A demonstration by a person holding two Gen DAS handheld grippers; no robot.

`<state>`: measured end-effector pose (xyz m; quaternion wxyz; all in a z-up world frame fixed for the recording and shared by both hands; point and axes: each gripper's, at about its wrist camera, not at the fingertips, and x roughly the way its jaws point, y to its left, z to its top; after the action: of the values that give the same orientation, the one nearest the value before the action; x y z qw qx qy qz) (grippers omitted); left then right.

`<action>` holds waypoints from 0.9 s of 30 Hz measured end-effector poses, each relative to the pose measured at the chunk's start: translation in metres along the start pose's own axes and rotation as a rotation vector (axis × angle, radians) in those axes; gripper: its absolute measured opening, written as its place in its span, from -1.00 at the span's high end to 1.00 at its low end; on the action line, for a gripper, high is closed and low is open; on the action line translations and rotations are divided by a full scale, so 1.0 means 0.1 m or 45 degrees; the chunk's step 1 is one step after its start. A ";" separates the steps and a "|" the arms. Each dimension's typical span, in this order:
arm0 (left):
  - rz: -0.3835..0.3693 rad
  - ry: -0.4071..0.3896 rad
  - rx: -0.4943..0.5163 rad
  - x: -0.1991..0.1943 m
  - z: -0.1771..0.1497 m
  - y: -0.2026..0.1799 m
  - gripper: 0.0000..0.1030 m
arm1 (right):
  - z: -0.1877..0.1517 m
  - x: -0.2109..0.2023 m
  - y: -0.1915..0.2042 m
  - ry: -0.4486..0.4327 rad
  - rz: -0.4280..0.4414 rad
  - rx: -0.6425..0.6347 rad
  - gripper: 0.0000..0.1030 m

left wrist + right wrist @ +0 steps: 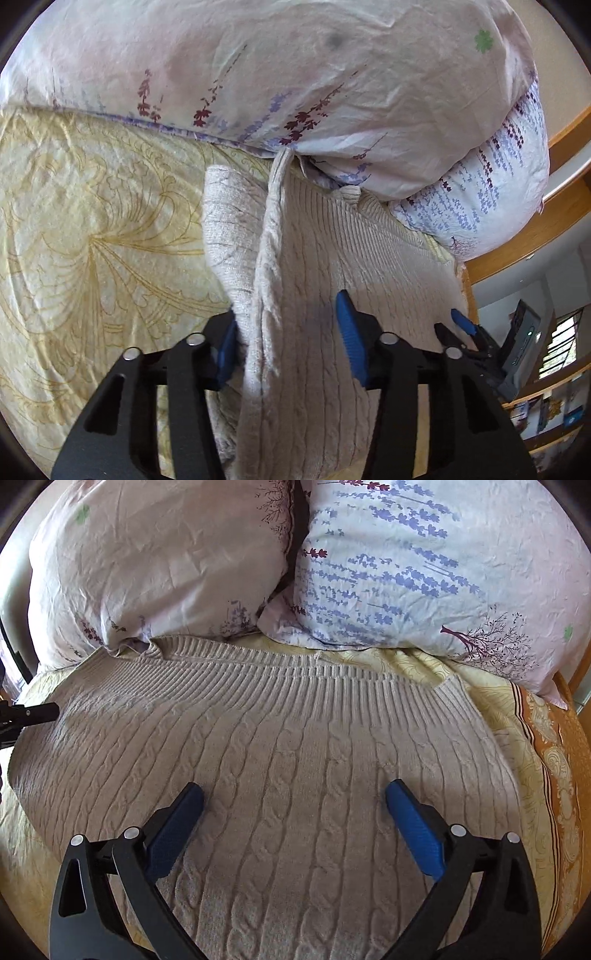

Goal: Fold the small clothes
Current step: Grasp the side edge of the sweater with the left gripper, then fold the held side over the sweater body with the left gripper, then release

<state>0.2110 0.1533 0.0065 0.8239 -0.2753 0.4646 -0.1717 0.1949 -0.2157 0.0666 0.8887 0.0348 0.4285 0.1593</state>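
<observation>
Left gripper [286,332] has a raised fold of the beige cable-knit sweater [295,775] between its blue pads – can't tell if it's pinched; right gripper [295,805] hovers wide open over it.

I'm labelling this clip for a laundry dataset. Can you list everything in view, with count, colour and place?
cable-knit sweater: one, beige, spread flat on the bed, one edge raised between the left gripper's fingers.
pillows: two, pale pink-white with purple flower print, at the sweater's ribbed hem.
bedspread: one, cream-yellow with golden swirls and an orange border, under everything.
bed frame: wooden, orange-brown, beside the pillows.
shelf: wooden, holding small items, far right of the left wrist view.
left gripper: black with blue pads, jaws part closed around the raised sweater edge.
right gripper: black with blue pads, open above the sweater.
</observation>
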 end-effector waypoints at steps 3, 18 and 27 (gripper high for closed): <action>-0.068 -0.003 -0.096 0.05 -0.02 0.05 0.53 | -0.01 -0.06 -0.05 -0.038 0.056 0.029 -0.97; -0.487 -0.092 -0.146 0.38 -0.06 -1.41 0.64 | 0.06 -0.67 -1.17 -0.342 0.469 0.511 -0.97; -0.624 0.102 -0.100 1.44 -0.42 -2.41 0.64 | -0.07 -0.71 -1.93 -0.424 0.527 0.790 -0.97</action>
<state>0.2417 -0.1268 0.0405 0.7273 -0.4046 0.4225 -0.3588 0.1976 -0.4208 0.0773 0.8424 0.4120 0.2904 0.1904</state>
